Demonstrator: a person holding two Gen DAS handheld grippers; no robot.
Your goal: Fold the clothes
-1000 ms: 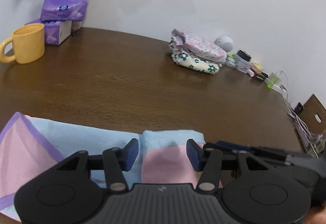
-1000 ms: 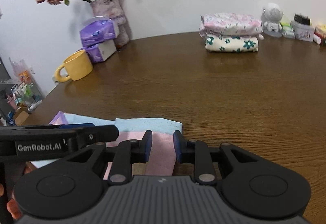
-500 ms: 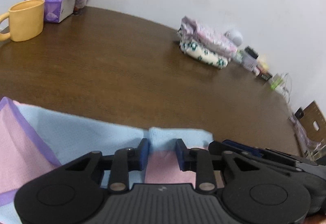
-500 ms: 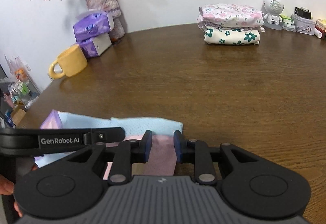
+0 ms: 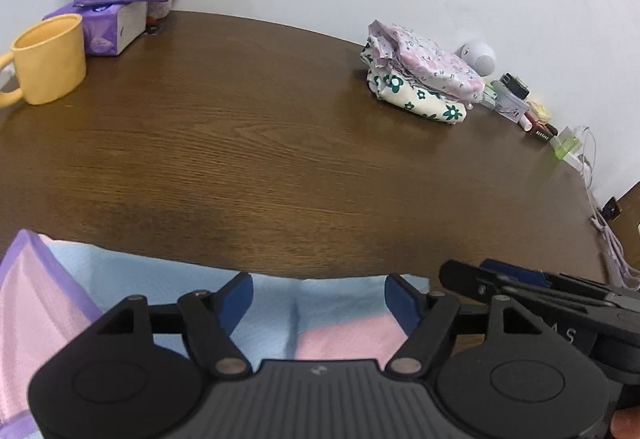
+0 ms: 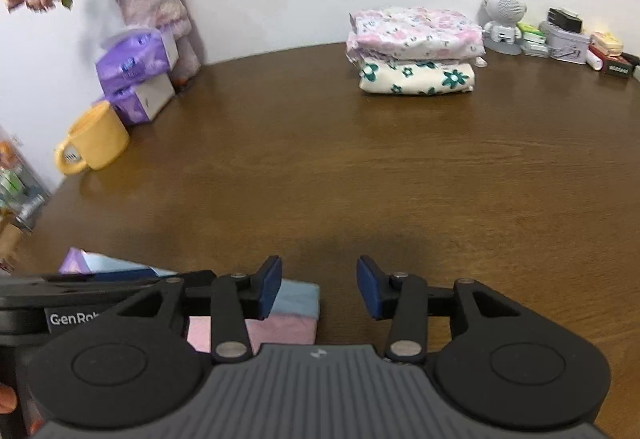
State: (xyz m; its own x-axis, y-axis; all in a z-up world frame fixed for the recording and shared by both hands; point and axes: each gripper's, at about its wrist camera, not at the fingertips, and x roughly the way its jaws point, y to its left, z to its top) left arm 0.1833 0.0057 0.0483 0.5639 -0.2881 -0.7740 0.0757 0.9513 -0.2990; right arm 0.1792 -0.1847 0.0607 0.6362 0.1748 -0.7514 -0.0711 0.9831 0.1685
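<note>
A light blue and pink garment (image 5: 340,323) with purple trim lies folded at the near edge of the brown table (image 5: 280,159). My left gripper (image 5: 320,297) hangs open just over it, with the fabric showing between its blue pads and nothing pinched. My right gripper (image 6: 320,285) is open too. Its left pad sits over the garment's right end (image 6: 298,299) and its right pad over bare wood. Each gripper shows in the other's view, the right gripper (image 5: 520,291) and the left gripper (image 6: 100,295). A folded stack of floral clothes (image 6: 416,51) sits at the back.
A yellow mug (image 6: 98,139), purple tissue packs (image 6: 136,67) and a vase of flowers (image 6: 156,3) stand at the back left. A white robot figure (image 6: 502,15), small boxes (image 6: 568,39) and cables (image 5: 588,159) line the back right.
Both grippers were shut on the garment's folded edge half a second ago and are now open. The right gripper has shifted right, partly off the cloth.
</note>
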